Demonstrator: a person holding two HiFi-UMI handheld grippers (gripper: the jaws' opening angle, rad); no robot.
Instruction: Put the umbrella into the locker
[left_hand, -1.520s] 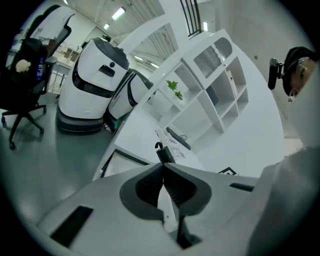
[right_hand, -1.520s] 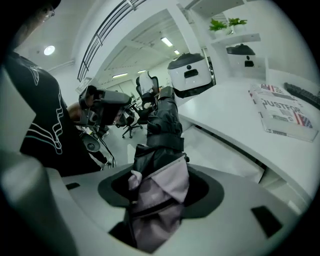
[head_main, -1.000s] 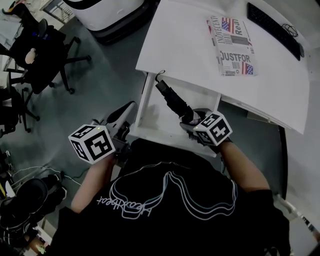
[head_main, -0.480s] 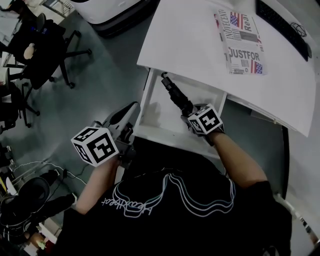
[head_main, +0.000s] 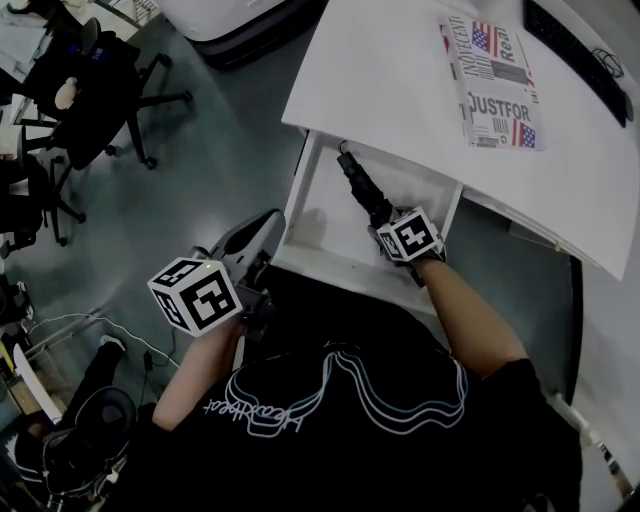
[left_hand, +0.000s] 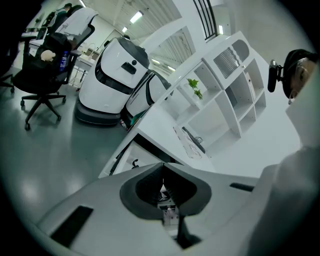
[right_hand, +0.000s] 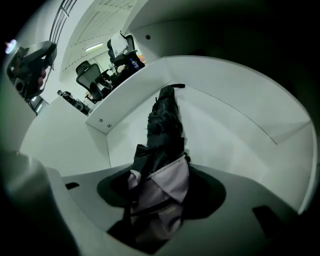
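Umbrella (right_hand: 163, 125) clamped in right gripper (right_hand: 159, 202), inside locker (head_main: 303, 190), left gripper (left_hand: 163, 172) closed

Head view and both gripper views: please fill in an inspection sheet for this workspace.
Surface: white desk top, with an open white locker below its edge.
Job's things: folded dark umbrella, hooked end inside the locker; whether it rests on the bottom cannot be told.
Clutter: magazine and keyboard on the desk top.
Grippers: right gripper shut on the umbrella; left gripper shut, empty, outside the locker.
Cables: loose cables on the floor, lower left.
Surroundings: office chairs, a white machine.
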